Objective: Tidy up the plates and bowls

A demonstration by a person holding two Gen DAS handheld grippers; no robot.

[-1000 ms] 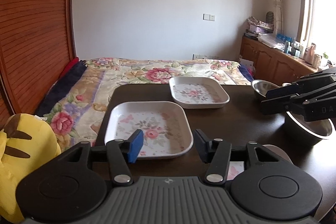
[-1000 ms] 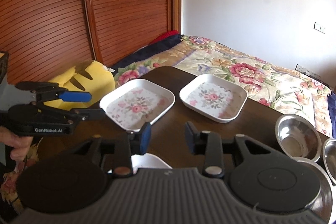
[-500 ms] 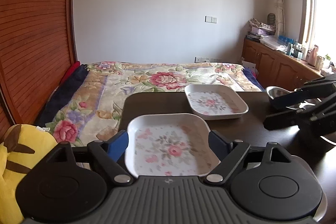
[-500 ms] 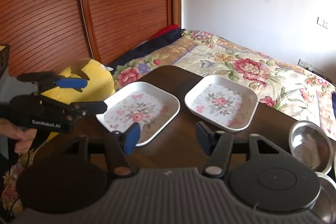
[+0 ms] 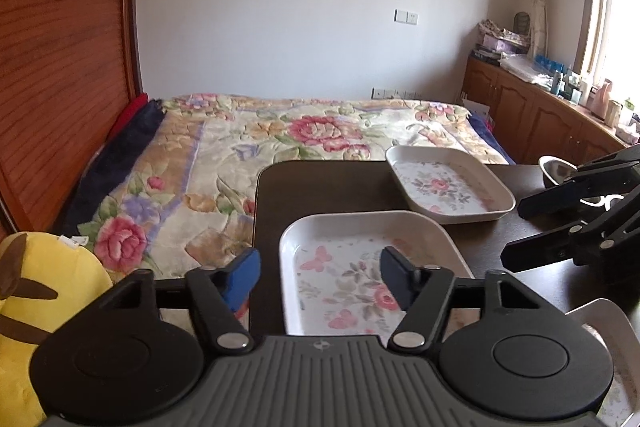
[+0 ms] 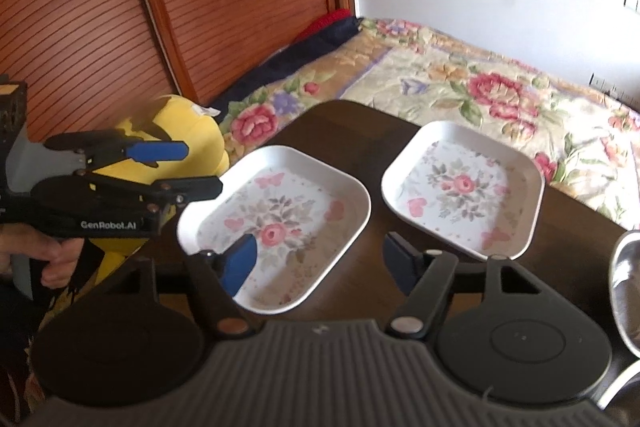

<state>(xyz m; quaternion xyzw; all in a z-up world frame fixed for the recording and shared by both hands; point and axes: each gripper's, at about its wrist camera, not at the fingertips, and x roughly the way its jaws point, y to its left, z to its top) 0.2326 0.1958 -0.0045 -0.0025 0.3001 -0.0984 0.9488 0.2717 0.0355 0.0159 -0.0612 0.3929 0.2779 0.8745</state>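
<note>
Clearly, in the left wrist view the left gripper (image 5: 320, 277) stands spread wide and empty at lower centre, the near plate (image 5: 372, 263) straight ahead, its left rim between the fingers. The far plate (image 5: 448, 185) sits beyond, right of centre.

From the right wrist view the right gripper (image 6: 320, 263), also spread and empty, hovers over the near plate's (image 6: 276, 223) right edge. The left looks better lined up.

Black grippers (image 5: 320, 277), blue-padded fingers (image 5: 240, 275), "GenRobot.AI" lettering
</note>
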